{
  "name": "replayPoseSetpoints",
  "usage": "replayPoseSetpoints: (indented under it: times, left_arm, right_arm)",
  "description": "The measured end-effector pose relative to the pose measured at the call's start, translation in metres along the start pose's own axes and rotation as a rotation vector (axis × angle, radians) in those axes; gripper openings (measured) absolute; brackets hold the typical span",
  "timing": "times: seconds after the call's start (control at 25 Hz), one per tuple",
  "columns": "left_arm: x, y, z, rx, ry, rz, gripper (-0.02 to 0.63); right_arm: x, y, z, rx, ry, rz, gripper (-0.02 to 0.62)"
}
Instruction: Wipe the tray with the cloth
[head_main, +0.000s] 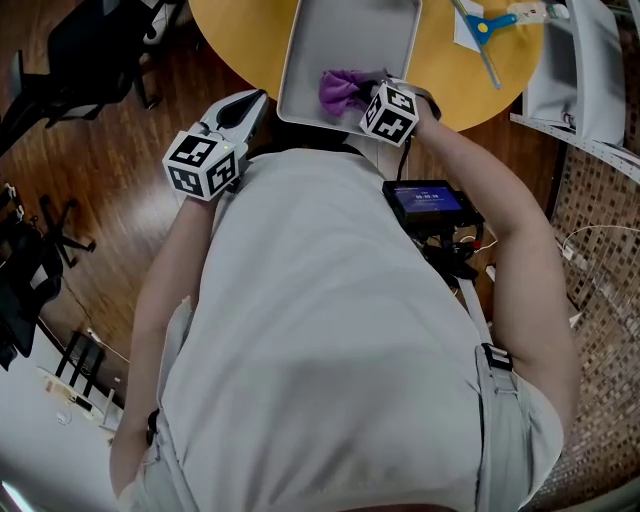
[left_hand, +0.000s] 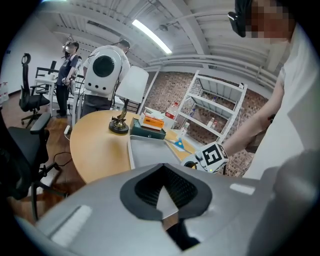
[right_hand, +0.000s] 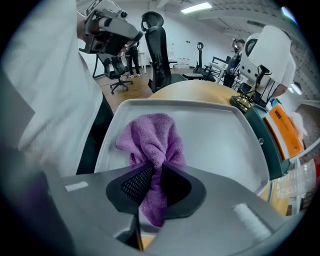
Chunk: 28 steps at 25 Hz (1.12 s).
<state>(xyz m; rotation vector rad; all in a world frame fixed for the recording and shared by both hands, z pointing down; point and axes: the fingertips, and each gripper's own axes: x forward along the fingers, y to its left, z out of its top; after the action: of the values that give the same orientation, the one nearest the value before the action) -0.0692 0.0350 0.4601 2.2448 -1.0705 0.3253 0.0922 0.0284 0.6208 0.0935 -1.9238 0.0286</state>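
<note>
- Right gripper view: right hand-held gripper clamped on purple cloth, bunched at near edge of tray; bare tray runs ahead.
- Left hand-held gripper: jaws together, empty, off near-left tray corner.

Right gripper has the purple cloth pinched tight between its jaws, bunched up on the grey tray by its near rim. Wooden table peeks past the tray's far rim.
</note>
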Motion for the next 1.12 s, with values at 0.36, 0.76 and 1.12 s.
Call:
replayPoseSetpoints:
  times: [0.36, 0.76, 1.12]
  left_arm:
    - [0.017, 0.004, 0.003, 0.013, 0.017, -0.042, 0.000]
    - [0.011, 0.000, 0.005, 0.017, 0.016, -0.025, 0.000]
    - [-0.010, 0.006, 0.001, -0.005, -0.011, 0.041, 0.000]
  right_arm:
    - [0.005, 0.042, -0.010, -0.035, 0.019, 0.112, 0.057]
    - [0.012, 0.057, 0.027, -0.137, -0.038, 0.173, 0.058]
    - [0.008, 0.066, 0.035, -0.223, -0.069, 0.243, 0.057]
